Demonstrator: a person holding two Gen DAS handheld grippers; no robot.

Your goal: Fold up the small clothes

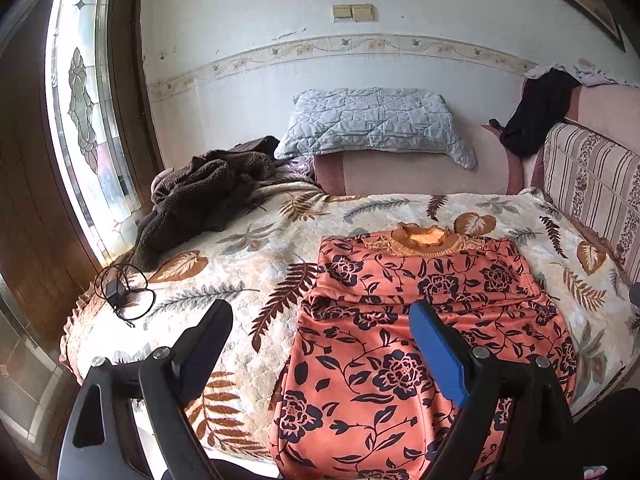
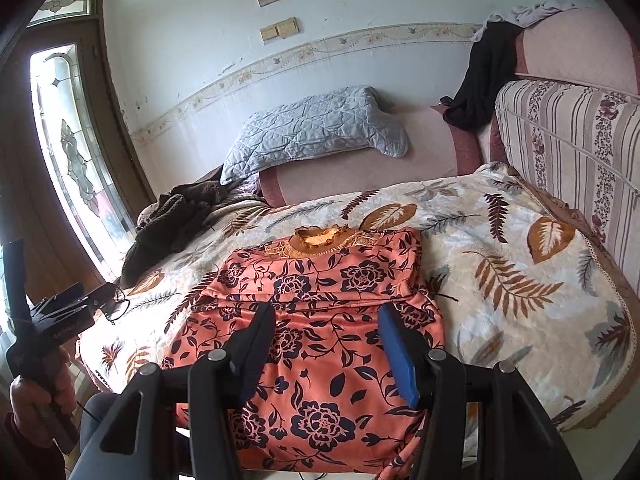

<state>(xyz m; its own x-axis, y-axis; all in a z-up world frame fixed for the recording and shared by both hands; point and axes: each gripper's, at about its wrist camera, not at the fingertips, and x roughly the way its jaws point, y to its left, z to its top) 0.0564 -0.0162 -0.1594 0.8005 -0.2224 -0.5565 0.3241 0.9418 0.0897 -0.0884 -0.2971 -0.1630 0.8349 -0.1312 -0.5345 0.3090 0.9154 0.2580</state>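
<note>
Lying flat on the blanket (image 1: pixel 256 240), the top (image 1: pixel 432 320) is orange with dark flowers, its collar (image 1: pixel 428 238) at the far end from both claws and a crosswise fold ridge just beyond their fingertips. In the left wrist view the left claw (image 1: pixel 324 316) hovers over the top's left edge with its jaws wide apart and nothing between them: the black finger (image 1: pixel 212 328) sits over bare blanket to the left of the cloth, while the blue pad (image 1: pixel 436 352) sits over the cloth itself, neither pressing on it. In the right wrist view the right claw (image 2: pixel 326 320) hangs above the middle of the top, jaws apart about halfway, the cloth lying untouched below and between the fingers. Far left of that claw, a hand (image 2: pixel 38 396) grips the handle of the left claw (image 2: pixel 76 304), which sits beside the blanket's near left corner. Ahead and left of the left claw, a black cable (image 1: pixel 124 292) coils on the blanket, and farther on a brown fleece (image 1: pixel 204 200) lies in a heap. Straight ahead past the collar, a grey pillow (image 1: pixel 372 120) leans on a pink cushion by the wall. Ahead and right, a black garment (image 1: pixel 536 116) drapes over the pink backrest above a striped cushion (image 1: pixel 592 184).
</note>
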